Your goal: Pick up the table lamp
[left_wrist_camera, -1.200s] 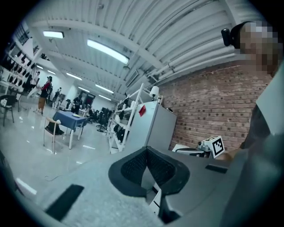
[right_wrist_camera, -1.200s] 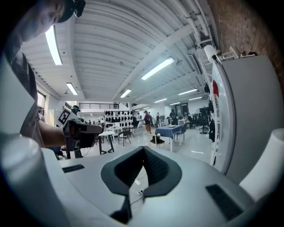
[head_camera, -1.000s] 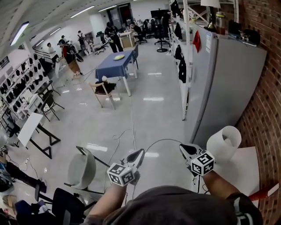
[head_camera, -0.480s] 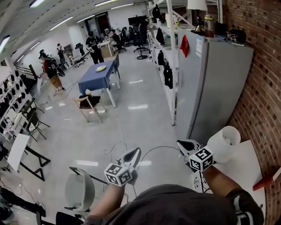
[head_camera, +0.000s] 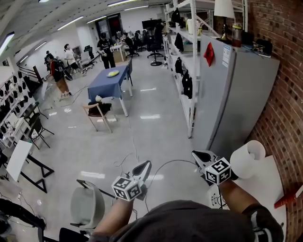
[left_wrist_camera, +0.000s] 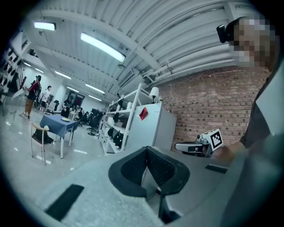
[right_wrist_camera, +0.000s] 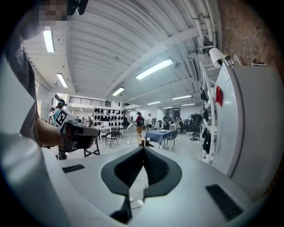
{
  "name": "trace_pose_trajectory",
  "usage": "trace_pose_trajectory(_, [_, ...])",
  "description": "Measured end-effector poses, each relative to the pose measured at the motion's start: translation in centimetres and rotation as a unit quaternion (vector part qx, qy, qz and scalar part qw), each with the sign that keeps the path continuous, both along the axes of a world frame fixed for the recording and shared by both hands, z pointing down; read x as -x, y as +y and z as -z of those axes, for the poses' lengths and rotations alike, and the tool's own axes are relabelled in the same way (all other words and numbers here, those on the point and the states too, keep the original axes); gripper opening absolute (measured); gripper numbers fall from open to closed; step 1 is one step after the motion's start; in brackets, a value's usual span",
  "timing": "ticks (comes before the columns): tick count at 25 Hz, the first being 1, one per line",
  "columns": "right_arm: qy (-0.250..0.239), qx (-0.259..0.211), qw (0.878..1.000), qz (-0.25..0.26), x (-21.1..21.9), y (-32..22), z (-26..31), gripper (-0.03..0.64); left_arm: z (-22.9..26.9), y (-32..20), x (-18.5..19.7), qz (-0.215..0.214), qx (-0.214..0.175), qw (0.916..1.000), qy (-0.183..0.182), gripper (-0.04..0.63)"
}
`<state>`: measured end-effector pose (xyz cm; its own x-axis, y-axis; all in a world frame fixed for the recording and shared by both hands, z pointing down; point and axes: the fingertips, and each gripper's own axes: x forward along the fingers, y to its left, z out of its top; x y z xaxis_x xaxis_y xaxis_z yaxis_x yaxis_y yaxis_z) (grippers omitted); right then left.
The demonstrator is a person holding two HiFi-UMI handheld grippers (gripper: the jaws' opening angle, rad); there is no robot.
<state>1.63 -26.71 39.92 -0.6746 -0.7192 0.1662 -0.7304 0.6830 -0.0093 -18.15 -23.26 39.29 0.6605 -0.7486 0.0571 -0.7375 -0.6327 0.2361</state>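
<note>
The table lamp [head_camera: 223,10] has a plain white shade, wider at the bottom, on a slim dark stem. It stands upright on top of the tall grey cabinet [head_camera: 239,99] by the brick wall [head_camera: 284,90], with a jar [head_camera: 236,36] just beside it. Both tongs are held low before the person's chest, side by side, pointing out over the floor and well apart from the lamp. The left gripper [head_camera: 145,166] has its jaws pressed together at the tips, with nothing between them. The right gripper [head_camera: 197,155] is the same, closed and empty. It sits just beside a white tube-like thing [head_camera: 247,159] on the white table [head_camera: 265,186] — what that is I cannot tell.
</note>
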Motion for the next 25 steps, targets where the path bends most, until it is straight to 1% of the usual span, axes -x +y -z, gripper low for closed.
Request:
trace_pose_trajectory(9, [0.003, -0.001, 1.000, 0.010, 0.4, -0.8, 0.0, -0.006, -0.1, -0.1, -0.3, 0.008, 0.000, 1.0000, 0.001, 0.003])
trace_pose_trajectory(13, [-0.005, -0.005, 1.000, 0.021, 0.4, -0.7, 0.3, -0.005, -0.3, -0.2, -0.6, 0.008, 0.000, 1.0000, 0.002, 0.003])
trace_pose_trajectory(14, [-0.008, -0.007, 1.000, 0.028, 0.6, -0.6, 0.4, 0.068, -0.3, -0.2, -0.6, 0.008, 0.000, 1.0000, 0.002, 0.003])
trace_pose_trajectory(15, [-0.009, -0.010, 0.999, 0.034, 0.8, -0.5, 0.5, 0.170, -0.4, -0.2, -0.7, 0.008, 0.000, 1.0000, 0.002, 0.003])
trace_pose_trajectory(16, [-0.007, -0.013, 0.999, 0.036, 0.8, -0.4, 0.6, 0.201, -0.4, -0.2, -0.8, 0.008, 0.001, 1.0000, 0.001, 0.003])
trace_pose_trajectory(21, [-0.008, -0.019, 1.000, 0.024, 0.0, -0.7, 0.6, 0.206, -0.5, -0.7, -1.6, 0.001, 0.005, 1.0000, -0.004, 0.003])
trace_pose_trajectory(25, [-0.009, -0.014, 1.000, 0.007, -1.3, -0.5, -0.5, 0.206, -1.0, -1.4, -3.1, -0.017, 0.008, 0.9997, -0.012, 0.003])
